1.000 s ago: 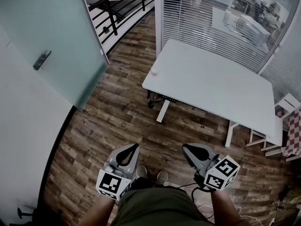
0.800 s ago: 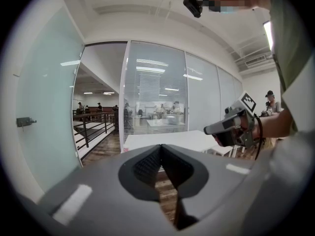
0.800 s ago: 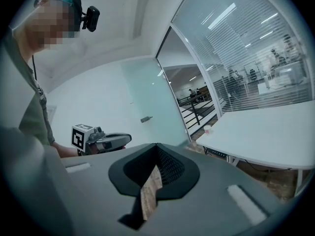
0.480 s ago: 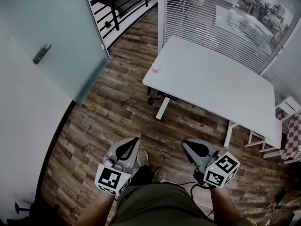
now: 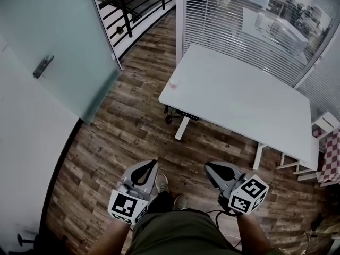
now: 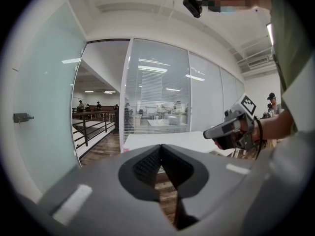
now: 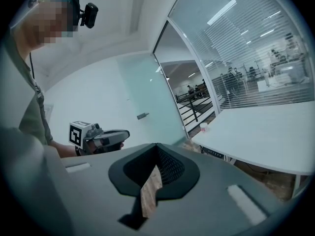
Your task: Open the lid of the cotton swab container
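Note:
The cotton swab container (image 5: 173,84) is a small pinkish tub near the left corner of a white table (image 5: 239,105), far ahead of both grippers. In the right gripper view it shows as a tiny cup (image 7: 204,127) on the table's edge. My left gripper (image 5: 151,164) and right gripper (image 5: 210,166) hang side by side at waist height over the wooden floor, well short of the table. Both are shut with nothing between their jaws. In the gripper views, each one's own tips (image 6: 161,146) (image 7: 156,145) meet with only floor showing behind.
A frosted glass door (image 5: 58,47) with a metal handle stands to the left. Glass walls with blinds (image 5: 228,20) run behind the table. A white stool (image 5: 324,124) and checked cloth (image 5: 332,153) are at the right. Cables (image 5: 228,217) lie by the person's feet.
The person's feet have shifted by a small step and the view has swayed slightly. Both grippers stay shut and level at the waist.

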`<state>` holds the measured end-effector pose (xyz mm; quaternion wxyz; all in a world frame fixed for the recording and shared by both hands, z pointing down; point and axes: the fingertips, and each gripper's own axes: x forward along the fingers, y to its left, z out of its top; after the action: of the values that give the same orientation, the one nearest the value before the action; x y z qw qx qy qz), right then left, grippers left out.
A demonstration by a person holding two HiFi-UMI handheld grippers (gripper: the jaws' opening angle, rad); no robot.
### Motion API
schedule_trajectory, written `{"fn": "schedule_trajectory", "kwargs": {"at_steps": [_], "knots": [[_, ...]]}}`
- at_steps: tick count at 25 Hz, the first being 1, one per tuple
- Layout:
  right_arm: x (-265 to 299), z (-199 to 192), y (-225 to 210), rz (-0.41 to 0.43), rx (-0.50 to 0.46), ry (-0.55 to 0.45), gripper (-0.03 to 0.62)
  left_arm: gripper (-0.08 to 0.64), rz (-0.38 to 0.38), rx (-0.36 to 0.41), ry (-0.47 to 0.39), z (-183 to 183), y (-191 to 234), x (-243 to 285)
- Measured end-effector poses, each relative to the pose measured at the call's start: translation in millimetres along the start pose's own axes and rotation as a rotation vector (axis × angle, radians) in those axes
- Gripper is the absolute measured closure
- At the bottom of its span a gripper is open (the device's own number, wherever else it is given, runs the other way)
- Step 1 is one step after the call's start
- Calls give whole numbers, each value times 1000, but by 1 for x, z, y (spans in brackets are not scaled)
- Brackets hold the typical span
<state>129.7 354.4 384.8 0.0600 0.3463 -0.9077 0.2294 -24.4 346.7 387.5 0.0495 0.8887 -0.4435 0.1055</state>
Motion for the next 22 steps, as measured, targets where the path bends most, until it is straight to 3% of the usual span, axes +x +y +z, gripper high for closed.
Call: {"fn": "schedule_trajectory", "kwargs": {"at_steps": [12, 22], "knots": [[55, 12, -36, -29, 14, 48, 582, 552, -36, -43, 21, -10, 49, 48], [142, 38, -58, -68, 37, 57, 583, 552, -85, -58, 51, -11, 136, 92]]}}
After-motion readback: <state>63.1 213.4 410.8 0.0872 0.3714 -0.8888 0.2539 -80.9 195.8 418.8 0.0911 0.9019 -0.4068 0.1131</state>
